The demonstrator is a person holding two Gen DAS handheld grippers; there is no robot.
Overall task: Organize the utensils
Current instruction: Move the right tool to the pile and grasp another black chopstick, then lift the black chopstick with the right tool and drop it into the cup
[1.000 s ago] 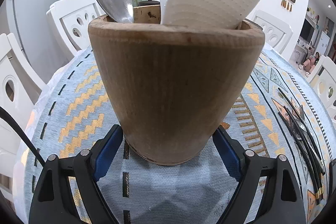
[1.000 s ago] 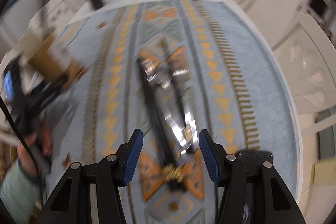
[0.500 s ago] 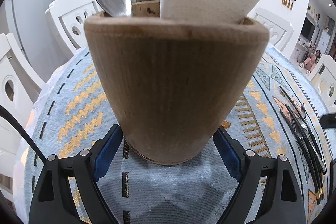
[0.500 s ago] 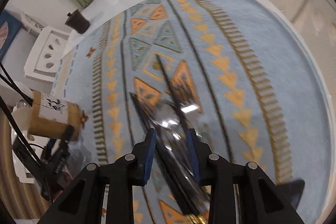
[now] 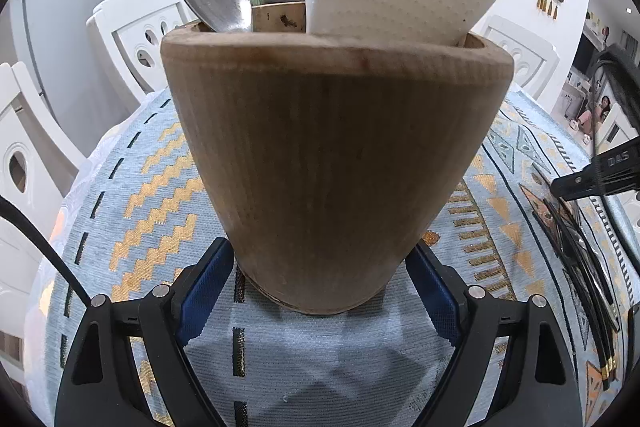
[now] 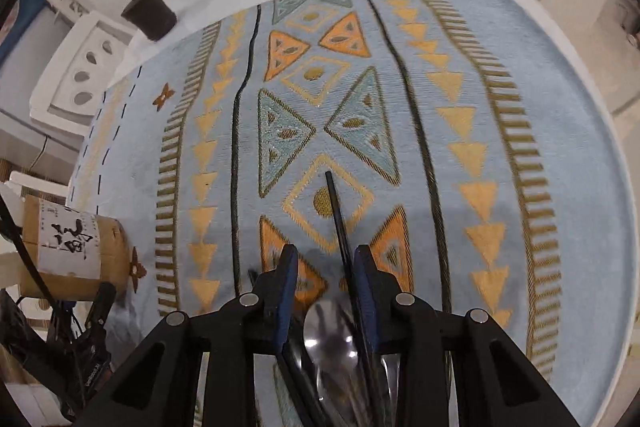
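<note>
- Since the earlier frames, the right gripper (image 6: 326, 279) has dropped over the pile of dark utensils (image 6: 344, 351) on the tablecloth (image 6: 460, 155), its jaws narrowing around them.
- 1 black chopstick (image 6: 338, 223) runs lengthwise between the pads, tip pointing away; whether they pinch it, I cannot tell.
- The left gripper (image 5: 316, 291) clamps the wooden holder (image 5: 332, 163), left of the pile.
</note>
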